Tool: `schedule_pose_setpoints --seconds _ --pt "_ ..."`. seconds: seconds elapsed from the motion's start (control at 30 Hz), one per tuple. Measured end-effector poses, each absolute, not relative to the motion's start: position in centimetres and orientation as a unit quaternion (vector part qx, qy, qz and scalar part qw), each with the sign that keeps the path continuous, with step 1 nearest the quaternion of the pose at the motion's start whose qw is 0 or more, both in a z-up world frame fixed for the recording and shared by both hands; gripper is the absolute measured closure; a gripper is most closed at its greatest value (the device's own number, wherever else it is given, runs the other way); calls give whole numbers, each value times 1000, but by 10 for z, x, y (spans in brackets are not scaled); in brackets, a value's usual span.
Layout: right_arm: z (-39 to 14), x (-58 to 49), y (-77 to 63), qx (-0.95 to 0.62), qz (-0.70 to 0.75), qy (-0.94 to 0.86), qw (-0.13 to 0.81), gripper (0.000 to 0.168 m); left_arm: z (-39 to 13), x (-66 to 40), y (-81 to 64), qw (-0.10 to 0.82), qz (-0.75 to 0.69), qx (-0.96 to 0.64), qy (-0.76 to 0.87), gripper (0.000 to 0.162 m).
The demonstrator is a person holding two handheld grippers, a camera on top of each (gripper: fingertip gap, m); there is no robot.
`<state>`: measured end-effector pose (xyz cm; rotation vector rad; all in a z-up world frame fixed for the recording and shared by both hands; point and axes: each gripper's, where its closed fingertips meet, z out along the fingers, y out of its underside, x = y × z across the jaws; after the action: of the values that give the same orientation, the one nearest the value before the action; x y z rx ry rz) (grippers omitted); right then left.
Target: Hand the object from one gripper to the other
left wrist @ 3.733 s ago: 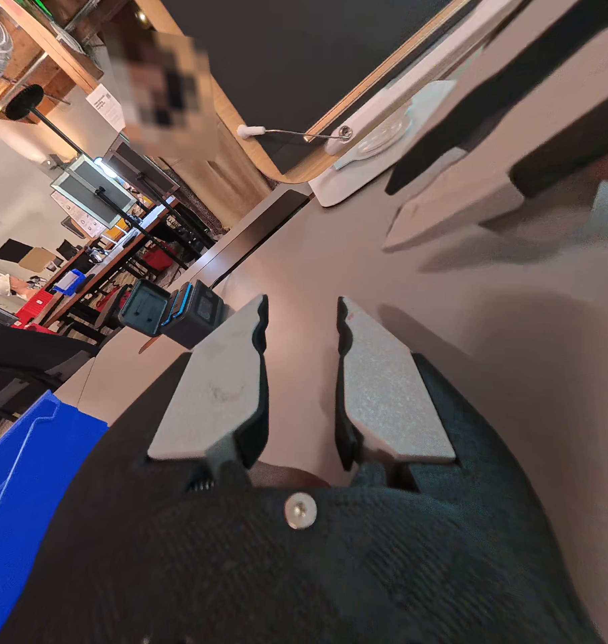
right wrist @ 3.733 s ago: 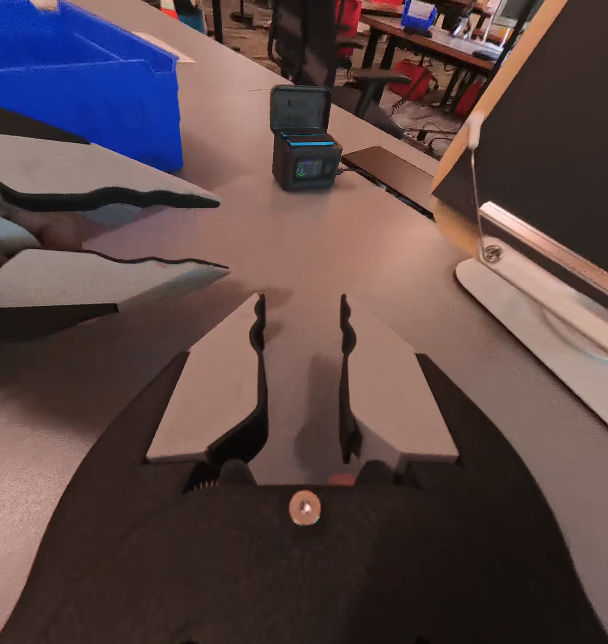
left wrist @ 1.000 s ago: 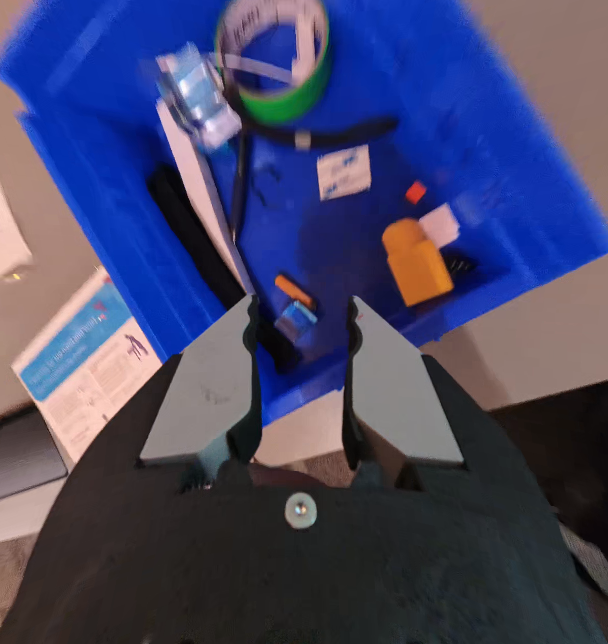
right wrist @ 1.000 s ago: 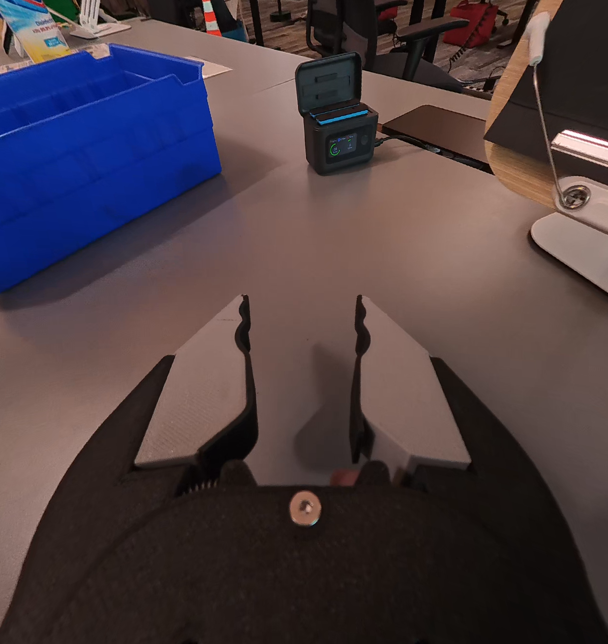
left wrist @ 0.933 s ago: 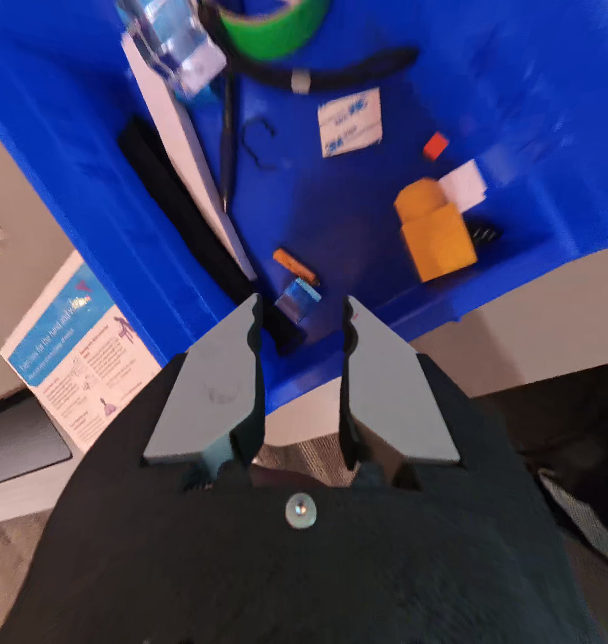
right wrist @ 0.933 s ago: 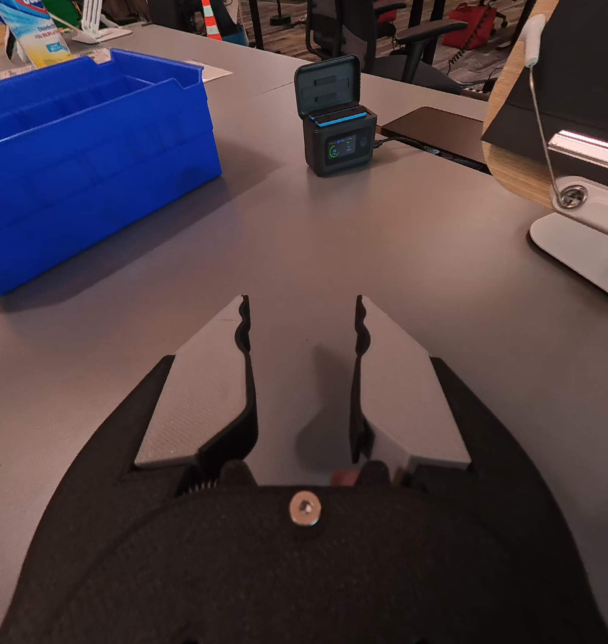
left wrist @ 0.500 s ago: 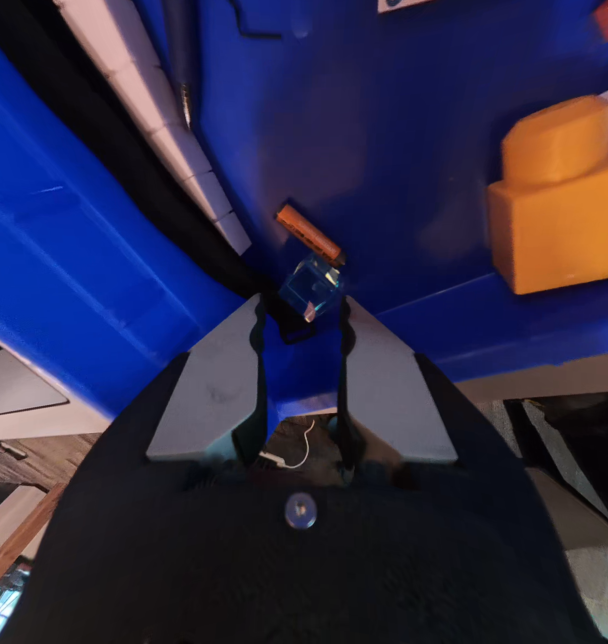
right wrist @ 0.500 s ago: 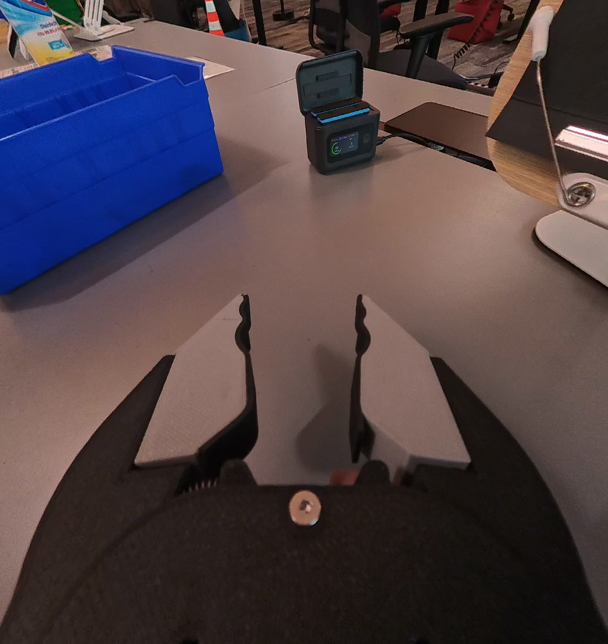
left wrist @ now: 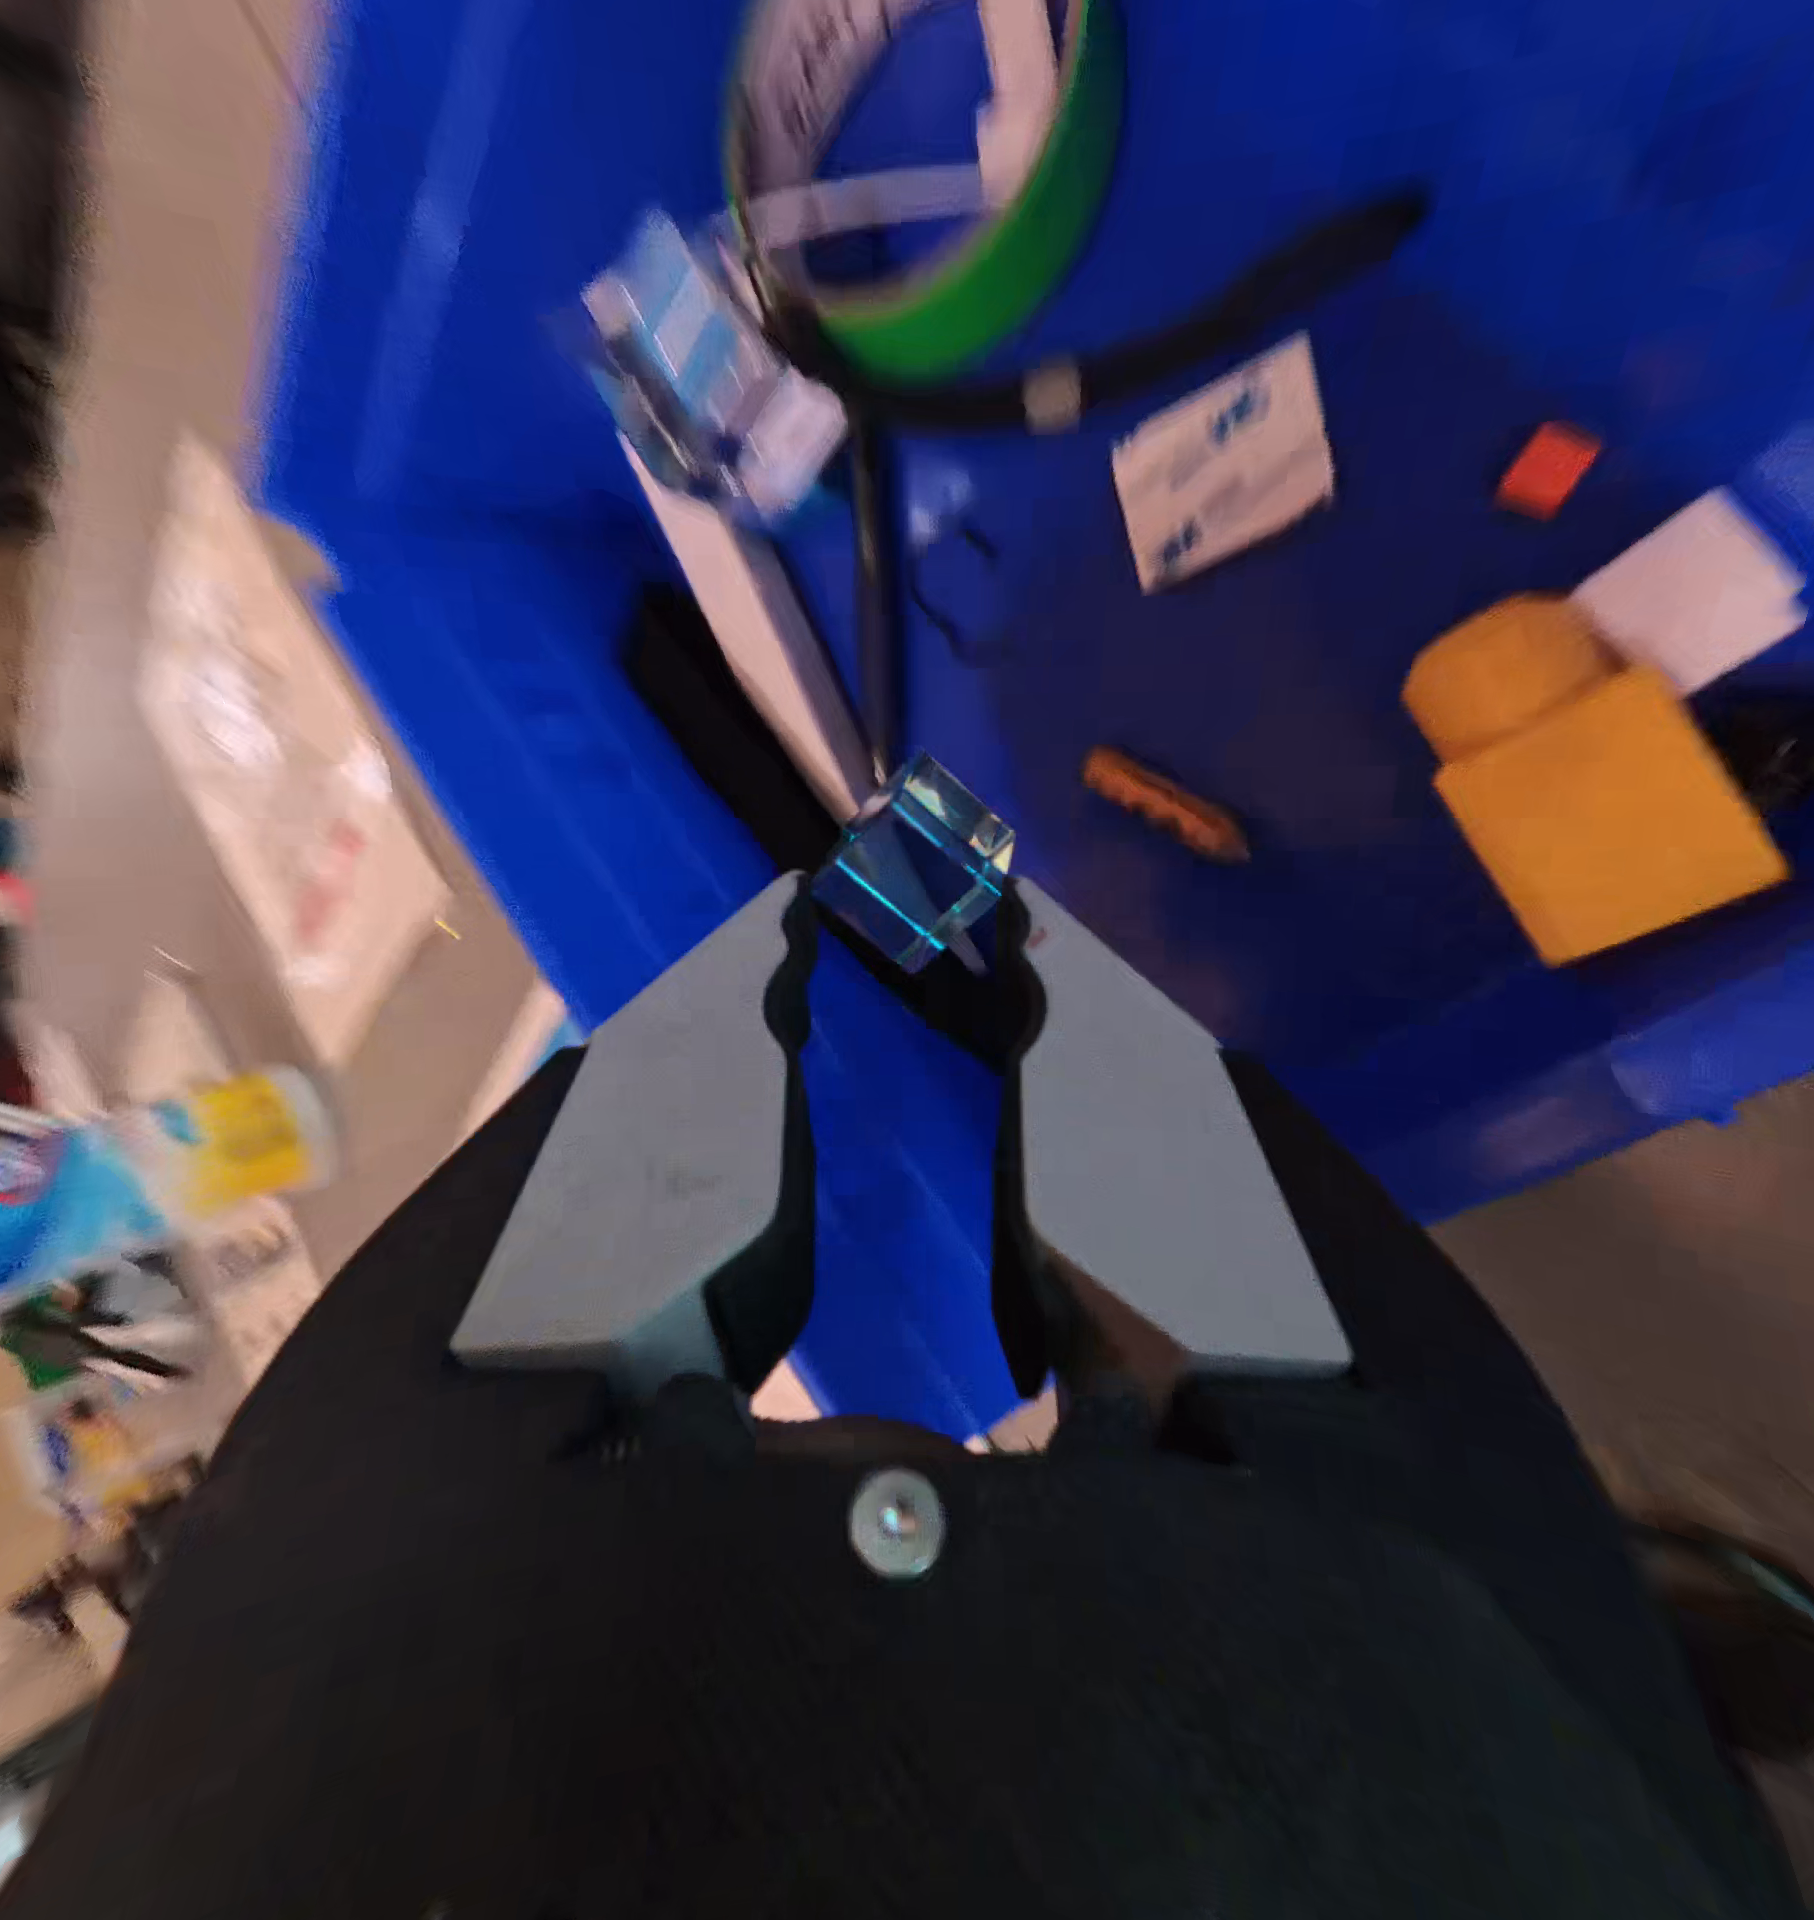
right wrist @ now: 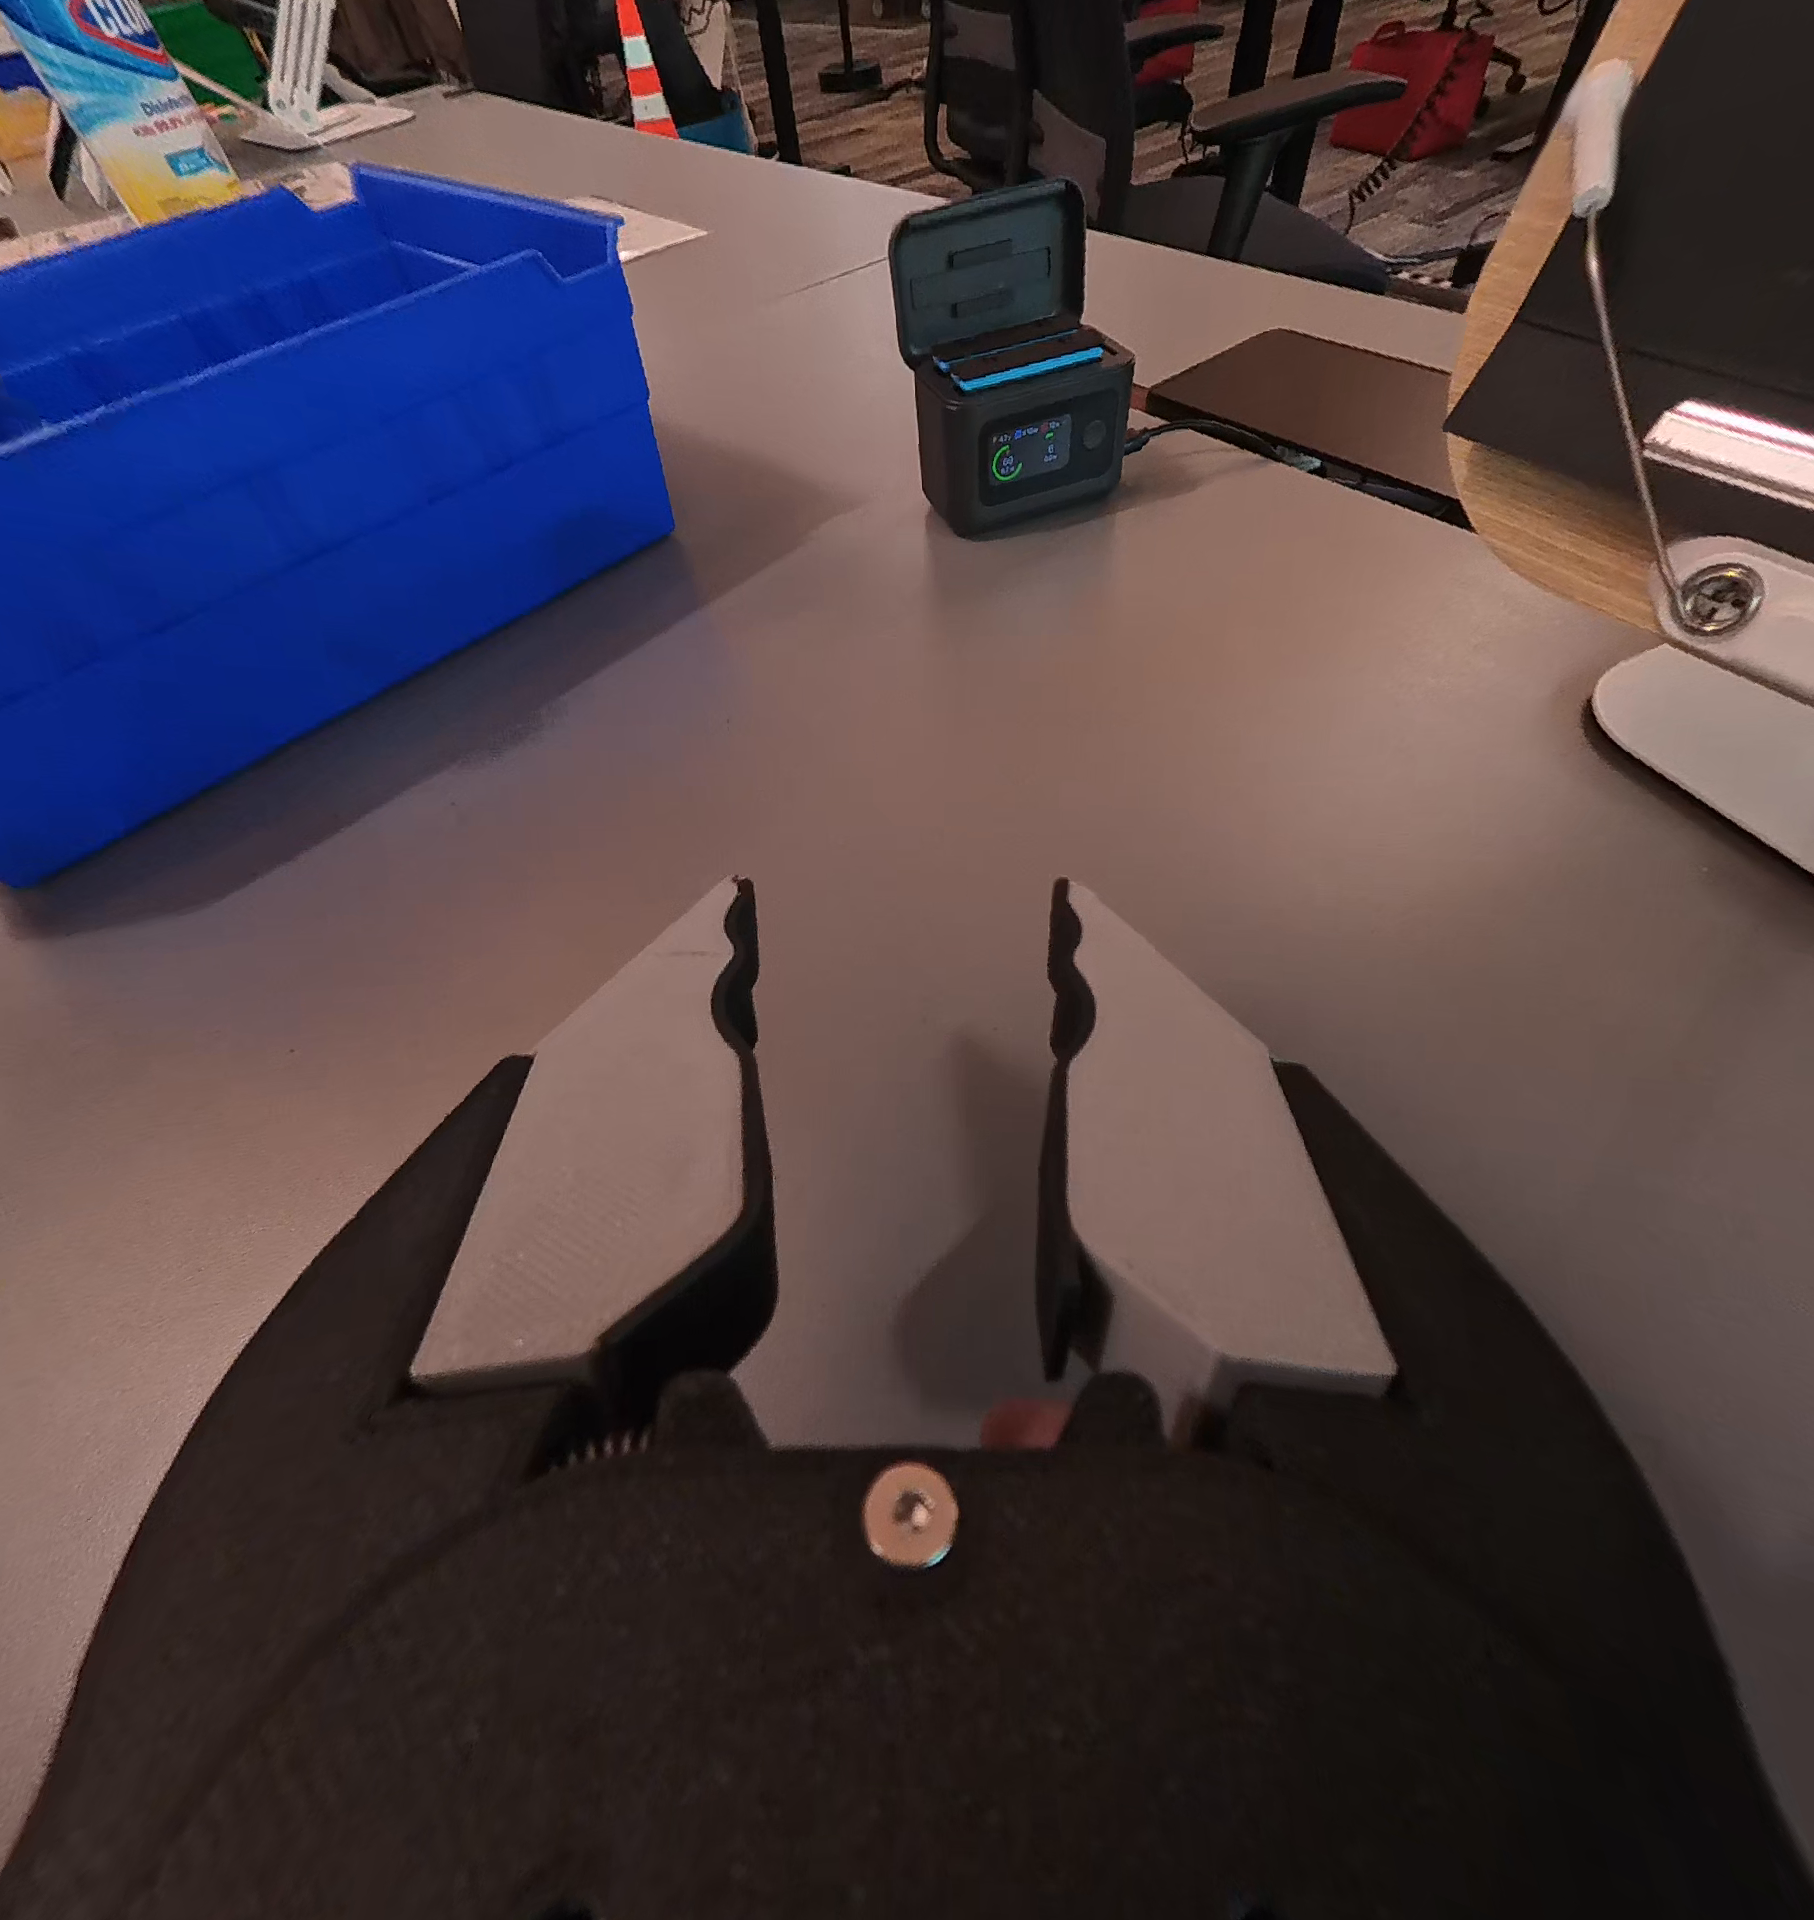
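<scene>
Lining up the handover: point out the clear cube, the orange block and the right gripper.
clear cube (left wrist: 915, 860), left wrist view, its front face between the tips.
orange block (left wrist: 1599, 810), left wrist view, its square body.
right gripper (right wrist: 901, 902), right wrist view, the gap between its tips.

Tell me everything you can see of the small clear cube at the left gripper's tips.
The clear cube looks like glass, with blue-tinted faces and bright cyan edges. It sits tilted, one corner pointing up, pinched between the tips of the left gripper. It is held over the blue bin; it appears lifted clear of the floor, though blur leaves this unsure.
</scene>
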<state>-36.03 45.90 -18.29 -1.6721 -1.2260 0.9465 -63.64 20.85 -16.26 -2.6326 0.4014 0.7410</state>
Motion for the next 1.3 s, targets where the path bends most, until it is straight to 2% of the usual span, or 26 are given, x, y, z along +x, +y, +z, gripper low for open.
schedule_pose_setpoints --seconds 0.07,0.2,0.33,0.5,0.6,0.63,0.67,0.9,1.07,1.2,1.3 --pt "-176 -361 451 -654 405 -494 406 115 -128 -612 233 296 307 -880 207 129" --pt "-141 -361 412 -586 521 -503 365 114 -77 -534 261 426 336 -792 279 130" --pt "-95 -349 355 -470 654 -519 285 119 -62 -433 283 527 281 -726 342 129" --pt "-72 -328 315 -370 718 -544 228 118 -63 -344 309 635 170 -656 370 128" --pt "-66 -320 307 -345 738 -544 199 120 -67 -315 322 668 114 -632 377 129" --pt "-65 -319 308 -345 741 -542 194 128 -68 -309 326 676 104 -624 377 129" --pt "-65 -316 307 -337 745 -546 185 144 -69 -306 330 682 99 -621 373 129" --pt "-70 -318 336 -378 721 -539 217 145 -72 -305 360 724 34 -610 319 129" --pt "-95 -330 358 -459 680 -533 208 146 -91 -318 378 730 137 -593 310 132" --pt "-115 -332 355 -491 668 -539 147 145 -103 -310 381 704 257 -556 360 133" --pt "-125 -335 359 -507 654 -542 146 145 -113 -314 384 694 249 -563 374 134"
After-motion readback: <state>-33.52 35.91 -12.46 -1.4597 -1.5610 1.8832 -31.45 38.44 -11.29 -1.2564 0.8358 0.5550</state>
